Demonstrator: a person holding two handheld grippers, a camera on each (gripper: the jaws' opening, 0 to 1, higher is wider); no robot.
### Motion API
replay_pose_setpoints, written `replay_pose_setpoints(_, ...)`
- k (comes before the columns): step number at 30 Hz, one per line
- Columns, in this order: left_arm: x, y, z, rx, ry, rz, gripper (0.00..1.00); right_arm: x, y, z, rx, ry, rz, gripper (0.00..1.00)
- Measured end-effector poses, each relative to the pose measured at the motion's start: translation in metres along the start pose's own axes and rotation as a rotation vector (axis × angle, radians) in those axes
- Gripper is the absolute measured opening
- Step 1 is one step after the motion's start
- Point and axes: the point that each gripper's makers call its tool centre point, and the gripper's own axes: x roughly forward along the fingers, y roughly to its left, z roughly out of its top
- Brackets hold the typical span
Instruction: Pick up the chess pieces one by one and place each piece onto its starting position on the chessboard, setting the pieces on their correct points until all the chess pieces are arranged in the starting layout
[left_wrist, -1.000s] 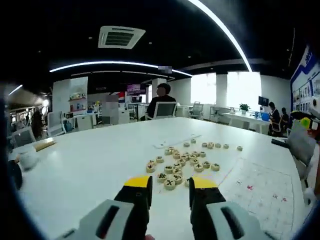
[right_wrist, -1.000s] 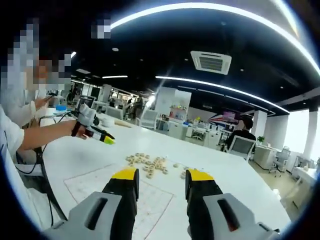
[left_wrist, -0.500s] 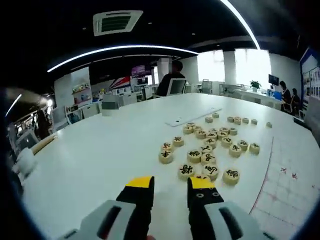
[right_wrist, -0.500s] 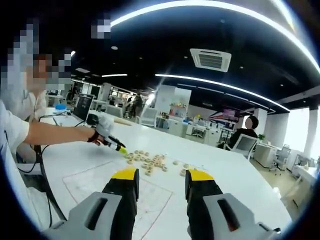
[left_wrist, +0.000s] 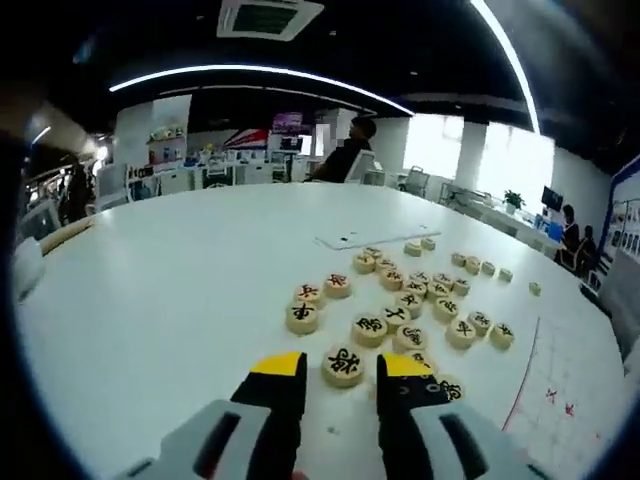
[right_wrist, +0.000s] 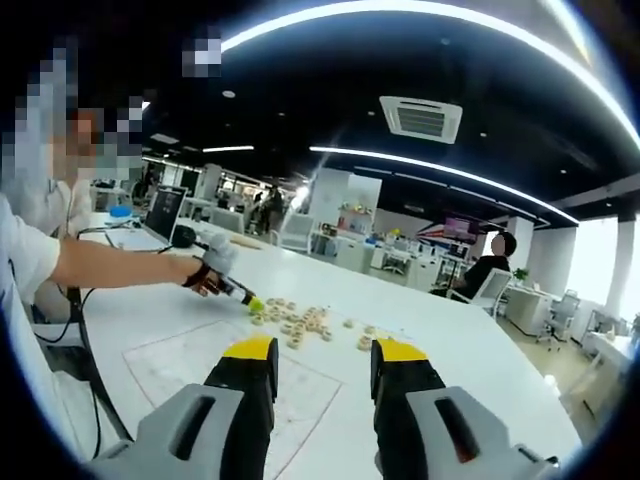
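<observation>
Several round wooden chess pieces (left_wrist: 410, 300) with black or red characters lie in a loose heap on the white table (left_wrist: 170, 290). My left gripper (left_wrist: 342, 368) is open, its yellow-tipped jaws on either side of the nearest black-marked piece (left_wrist: 343, 365). The paper chessboard (left_wrist: 565, 400) with red lines lies to the right of the heap. In the right gripper view my right gripper (right_wrist: 325, 352) hangs open and empty above the chessboard (right_wrist: 230, 365), far from the pile (right_wrist: 300, 320). The left gripper (right_wrist: 235, 290), held by a person's arm (right_wrist: 110, 268), reaches the pile's left edge.
A flat white sheet (left_wrist: 375, 238) lies on the table beyond the heap. A cable (right_wrist: 85, 370) runs down at the table's near-left edge. Office chairs, desks and seated people (left_wrist: 345, 160) stand behind the table.
My left gripper has moved forward and down to the heap, so the nearest piece now sits between its jaws. The right gripper has stayed still and open.
</observation>
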Motion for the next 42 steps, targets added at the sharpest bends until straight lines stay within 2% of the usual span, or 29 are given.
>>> replay_pose_setpoints(1,0.001,0.0,0.0,-0.02,0.012,0.007,0.29,0.0,0.0,0.0,0.0,0.001,-0.001,0.38)
replay_pose_setpoints(3,0.003,0.002,-0.001,-0.045,0.022,0.03,0.21,0.001,0.0,-0.001,-0.001,0.004,0.0,0.38)
replay_pose_setpoints(6,0.004,0.002,0.0,-0.088,0.021,0.045,0.2,0.002,0.001,-0.002,-0.002,0.007,0.004,0.38)
replay_pose_setpoints(10,0.002,0.001,0.0,-0.101,0.013,0.052,0.2,0.002,0.001,-0.003,-0.002,0.009,0.004,0.38)
replay_pose_setpoints(15,-0.02,0.004,0.013,-0.045,-0.03,0.082,0.2,-0.001,0.0,-0.001,-0.003,0.003,-0.002,0.38)
replay_pose_setpoints(20,-0.052,-0.017,0.016,0.034,-0.048,0.02,0.2,-0.003,0.002,0.0,-0.01,0.002,0.002,0.38)
replay_pose_setpoints(24,-0.082,-0.033,0.006,0.103,-0.036,-0.026,0.2,-0.004,0.002,0.001,-0.015,0.002,0.0,0.39)
replay_pose_setpoints(28,-0.118,-0.05,-0.014,0.181,-0.023,-0.065,0.2,-0.006,0.002,0.002,-0.02,0.002,0.001,0.39)
replay_pose_setpoints(33,-0.158,-0.075,-0.043,0.215,-0.015,-0.147,0.2,-0.007,0.004,0.004,-0.018,-0.004,0.007,0.44)
replay_pose_setpoints(37,-0.173,-0.09,-0.061,0.249,-0.015,-0.192,0.2,-0.007,0.006,0.003,-0.024,0.003,0.014,0.44)
replay_pose_setpoints(42,-0.176,-0.107,-0.09,0.263,0.018,-0.25,0.2,-0.009,0.006,0.003,-0.029,0.008,0.017,0.44)
